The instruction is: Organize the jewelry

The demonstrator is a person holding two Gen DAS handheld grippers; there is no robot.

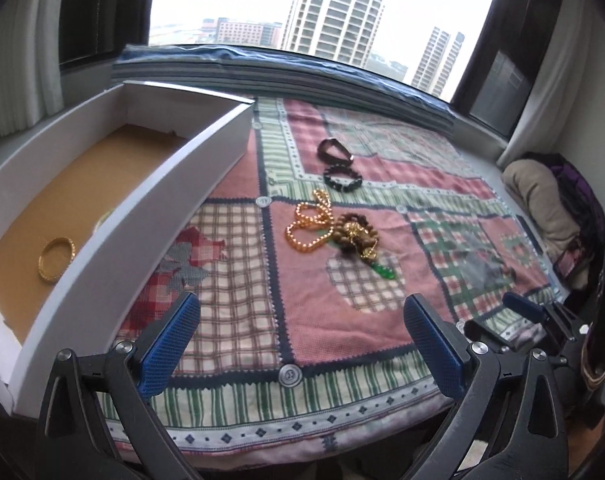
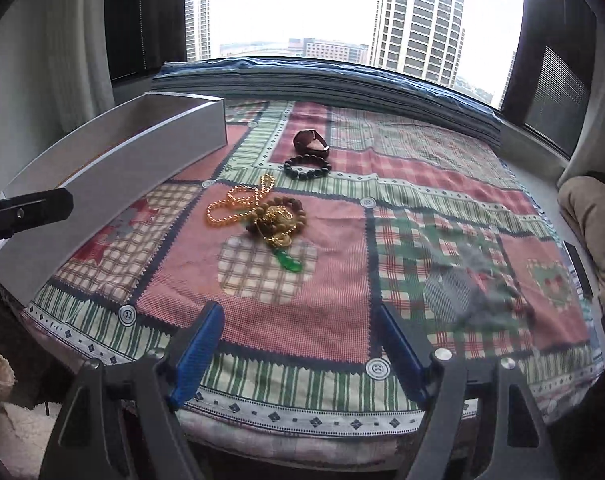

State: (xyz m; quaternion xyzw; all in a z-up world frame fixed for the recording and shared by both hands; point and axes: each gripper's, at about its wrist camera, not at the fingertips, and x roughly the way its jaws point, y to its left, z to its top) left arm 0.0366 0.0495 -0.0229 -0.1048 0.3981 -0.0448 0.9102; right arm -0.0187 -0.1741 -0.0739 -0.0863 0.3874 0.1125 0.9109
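Both grippers sit nearest me, low over the front hem of the patchwork cloth (image 2: 262, 312). From what I see, the left gripper (image 1: 300, 344) has its blue pads spread wide with nothing between them, and the right gripper (image 2: 298, 344) is spread the same way, also carrying nothing.

Just beyond them lies the cluster I worry about. A green pendant (image 2: 289, 263) points toward me, joined to a wooden bead bracelet (image 2: 280, 216) with a gold charm heaped on it, and the gold bead chain (image 1: 308, 224) lies touching that heap on its left side. If I pinch the chain, I judge it could drag the bracelet along, or slip out between the pads since it is thin and loose. A grab at the heap may lift only part of it and drop the rest on the way.

Farther back, a black bead bracelet (image 2: 307, 168) rests just beside a brown watch (image 2: 311, 141); closing on one could nudge the other.

Off to the left stands the white box (image 1: 114, 240), with a gold bangle (image 1: 56, 258) already on its brown floor. Its near wall is tall, so a low carry could knock it or snag a dangling chain on the rim.
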